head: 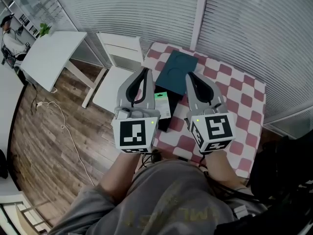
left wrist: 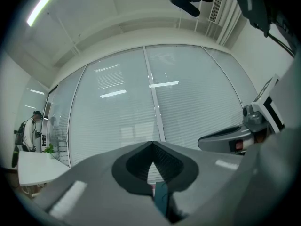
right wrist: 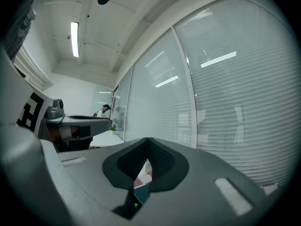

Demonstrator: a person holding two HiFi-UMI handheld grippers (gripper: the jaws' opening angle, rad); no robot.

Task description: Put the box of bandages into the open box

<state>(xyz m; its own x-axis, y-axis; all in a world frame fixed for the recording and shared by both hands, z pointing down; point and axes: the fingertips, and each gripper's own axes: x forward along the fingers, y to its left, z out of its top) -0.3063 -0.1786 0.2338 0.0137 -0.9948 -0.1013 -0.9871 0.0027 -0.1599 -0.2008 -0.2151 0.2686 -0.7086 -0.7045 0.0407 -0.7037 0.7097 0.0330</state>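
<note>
Flanking the bandage box (head: 163, 104) (beside teal box (head: 175, 73)), left gripper (head: 145, 70) and right gripper (head: 190, 76) hold fingers (head: 133, 88) closed.

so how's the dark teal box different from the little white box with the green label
The dark teal flat box is plainly larger than the small white box with the green label. The teal box is dark with a faint round mark on top; the white box is pale with green print. The teal box lies nearer the middle of the red-and-white checked tablecloth, the white box by its near-left edge. Both lie flat, neither held.
</note>
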